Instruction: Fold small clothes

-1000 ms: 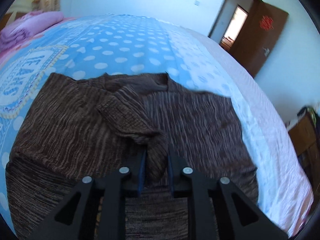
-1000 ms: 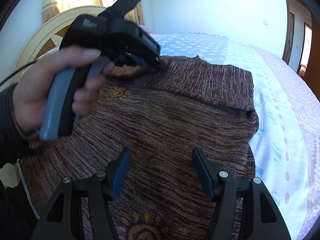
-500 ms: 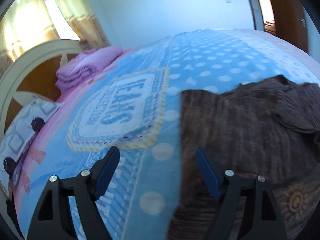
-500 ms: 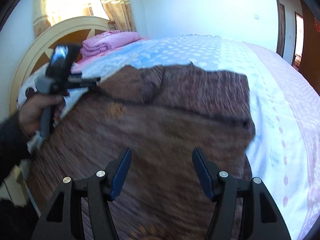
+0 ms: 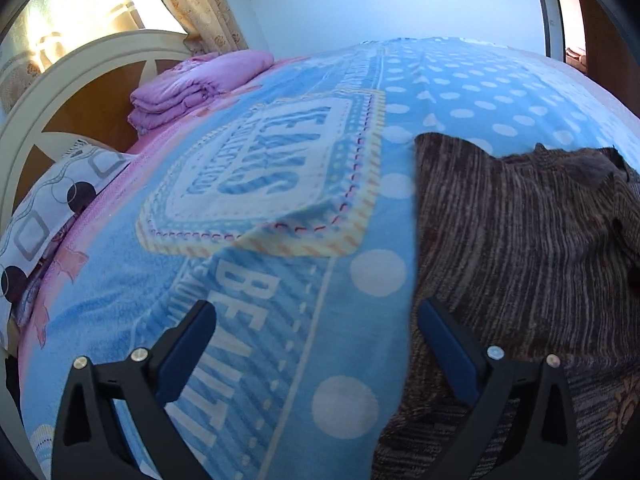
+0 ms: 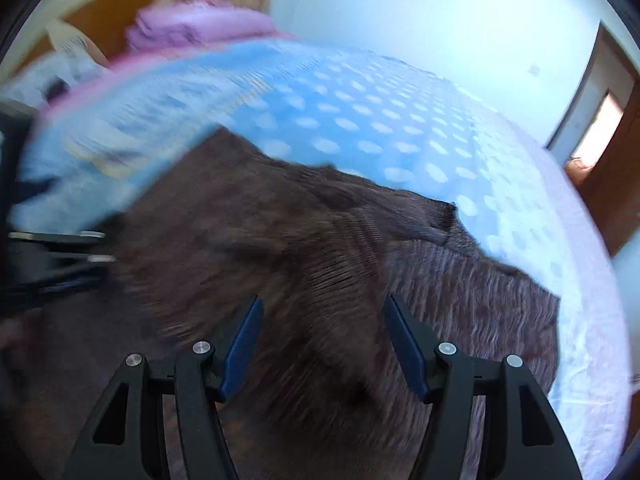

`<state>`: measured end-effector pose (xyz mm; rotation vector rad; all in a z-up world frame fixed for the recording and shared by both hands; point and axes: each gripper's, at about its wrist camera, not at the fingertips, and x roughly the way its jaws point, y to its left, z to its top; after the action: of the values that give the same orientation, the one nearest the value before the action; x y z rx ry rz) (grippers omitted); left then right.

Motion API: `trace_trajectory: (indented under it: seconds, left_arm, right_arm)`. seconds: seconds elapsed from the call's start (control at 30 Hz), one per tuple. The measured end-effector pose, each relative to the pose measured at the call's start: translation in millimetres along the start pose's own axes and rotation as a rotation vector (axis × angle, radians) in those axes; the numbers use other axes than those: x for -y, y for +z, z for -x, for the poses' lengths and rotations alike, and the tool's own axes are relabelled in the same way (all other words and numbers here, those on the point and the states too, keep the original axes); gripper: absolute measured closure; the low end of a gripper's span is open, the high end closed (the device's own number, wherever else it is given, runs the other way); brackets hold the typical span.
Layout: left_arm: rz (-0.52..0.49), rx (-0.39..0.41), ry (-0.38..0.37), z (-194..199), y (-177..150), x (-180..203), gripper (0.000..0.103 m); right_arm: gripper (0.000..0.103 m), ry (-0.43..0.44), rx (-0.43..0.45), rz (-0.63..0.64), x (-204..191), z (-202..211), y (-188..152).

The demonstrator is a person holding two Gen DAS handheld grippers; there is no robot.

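Observation:
A brown striped knit sweater [image 5: 520, 248] lies flat on the blue dotted blanket [image 5: 280, 280], one sleeve folded across its chest. My left gripper [image 5: 316, 320] hangs over the sweater's left edge, its jaws opening wide with nothing gripped; the edge runs between the fingers. In the blurred right wrist view the same sweater [image 6: 320, 264] fills the middle. My right gripper [image 6: 322, 312] is open above it, holding nothing. The left gripper's black body [image 6: 48, 256] shows at that view's left edge.
Folded pink bedding [image 5: 200, 84] and a patterned pillow [image 5: 48, 216] lie by the cream headboard [image 5: 80, 64]. A brown door [image 6: 616, 184] stands at the right. Blue blanket stretches left of the sweater.
The left gripper let go of the folded sleeve, opened wide and swung left to the sweater's edge. The right gripper swept across the sweater, staying open.

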<state>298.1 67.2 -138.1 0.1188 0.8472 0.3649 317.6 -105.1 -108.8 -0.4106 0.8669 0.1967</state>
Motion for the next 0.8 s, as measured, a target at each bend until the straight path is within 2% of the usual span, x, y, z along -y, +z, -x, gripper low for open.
trace_trajectory:
  seconds: [0.1,0.13,0.23,0.3,0.37,0.43,0.47,0.57,0.63,0.73,0.8]
  left_arm:
    - [0.021,0.0,0.006,0,-2,-3,0.0]
    - [0.032,0.0,0.008,-1,-2,-5,0.0]
    - [0.07,-0.014,0.01,-4,-3,-11,0.0]
    - [0.077,-0.022,-0.011,-6,-3,-13,0.0]
    - [0.077,-0.015,-0.022,-5,-3,-14,0.0]
    - [0.084,-0.006,-0.033,-3,-4,-15,0.0]
    - [0.088,-0.007,-0.038,-3,-4,-17,0.0]
    - [0.095,-0.015,-0.044,-4,-5,-18,0.0]
    - [0.091,-0.017,-0.039,-4,-5,-18,0.0]
    - [0.084,-0.021,-0.029,-3,-7,-17,0.0]
    - [0.09,-0.029,-0.033,-5,-8,-19,0.0]
  right_arm:
    - [0.039,-0.075,0.001,-0.154,39,-8,-1]
    - [0.039,-0.129,-0.011,-0.229,63,-8,-7]
    - [0.039,-0.203,-0.058,-0.374,116,-8,-27]
    - [0.039,-0.197,-0.062,-0.435,138,-1,-40]
    - [0.039,-0.08,0.006,-0.492,144,19,-47]
    - [0.039,0.056,0.063,-0.486,130,37,-47]
    - [0.039,0.136,0.091,-0.453,115,46,-46]
    - [0.039,0.287,0.102,-0.326,70,55,-45]
    - [0.039,0.343,0.07,-0.276,48,50,-49]
    - [0.04,0.377,0.002,-0.277,41,34,-61]
    - [0.04,0.371,0.02,-0.254,37,39,-66]
